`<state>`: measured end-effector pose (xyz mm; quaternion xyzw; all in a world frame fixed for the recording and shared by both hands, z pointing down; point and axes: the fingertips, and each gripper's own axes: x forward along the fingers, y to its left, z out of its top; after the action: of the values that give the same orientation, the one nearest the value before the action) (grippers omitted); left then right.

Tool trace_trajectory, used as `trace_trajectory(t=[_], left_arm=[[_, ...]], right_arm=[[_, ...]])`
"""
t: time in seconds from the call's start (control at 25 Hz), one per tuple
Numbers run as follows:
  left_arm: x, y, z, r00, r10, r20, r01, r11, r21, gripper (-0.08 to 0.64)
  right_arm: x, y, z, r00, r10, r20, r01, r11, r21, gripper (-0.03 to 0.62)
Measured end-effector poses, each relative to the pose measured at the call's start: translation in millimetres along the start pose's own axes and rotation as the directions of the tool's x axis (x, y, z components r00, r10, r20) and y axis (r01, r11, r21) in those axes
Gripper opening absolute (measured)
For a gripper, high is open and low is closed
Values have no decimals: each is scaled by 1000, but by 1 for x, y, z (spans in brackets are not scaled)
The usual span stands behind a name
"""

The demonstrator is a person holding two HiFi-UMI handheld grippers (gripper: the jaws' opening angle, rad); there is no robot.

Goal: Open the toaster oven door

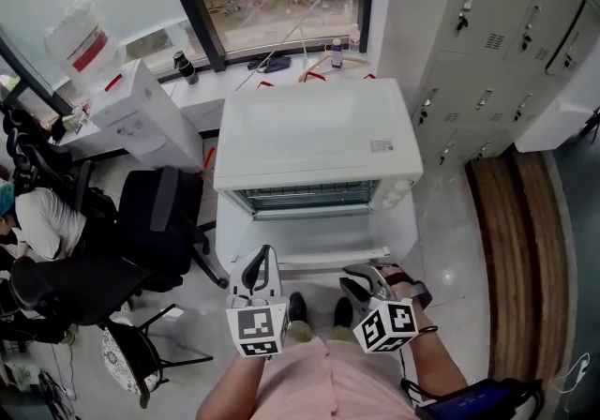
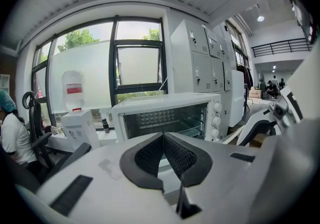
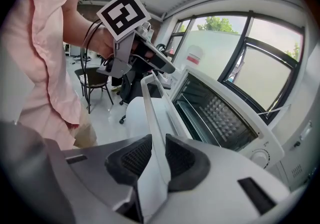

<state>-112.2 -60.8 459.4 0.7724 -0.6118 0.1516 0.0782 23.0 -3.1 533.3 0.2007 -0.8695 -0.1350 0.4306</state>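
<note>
Toaster oven [image 1: 314,137] is straight ahead with door [image 1: 319,235] dropped flat toward the person, handle [image 3: 150,105] running left-right along its near edge, clamped between the right gripper [image 3: 155,148] fingers; left gripper [image 2: 163,155] hangs just beside, fingers pressed together, empty.

1 toaster oven [image 1: 314,132], 3 knobs [image 2: 216,121], 1 left tongs [image 1: 266,257], 1 right tongs [image 1: 358,275].

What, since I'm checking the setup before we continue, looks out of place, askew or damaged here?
Nothing stands out. The toaster oven has its door swung down evenly, with the right gripper shut on the handle. The rack inside sits straight, and I see no spill or damage. The left gripper is shut on nothing.
</note>
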Motion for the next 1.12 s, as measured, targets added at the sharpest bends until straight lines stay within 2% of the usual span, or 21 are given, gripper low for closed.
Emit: trace_trajectory(t=[0.76, 1.0, 1.12], left_arm=[[6, -6, -32, 996, -9, -93, 6, 999, -32, 14], [7, -3, -52, 990, -3, -144, -10, 996, -92, 14], [8, -2, -59, 987, -1, -161, -14, 995, -94, 14]], right_arm=[[5, 22, -10, 1000, -4, 25, 4, 1000, 2, 86], [7, 30, -15, 999, 17, 28, -18, 1000, 11, 86], [8, 32, -16, 999, 20, 30, -20, 1000, 13, 84]])
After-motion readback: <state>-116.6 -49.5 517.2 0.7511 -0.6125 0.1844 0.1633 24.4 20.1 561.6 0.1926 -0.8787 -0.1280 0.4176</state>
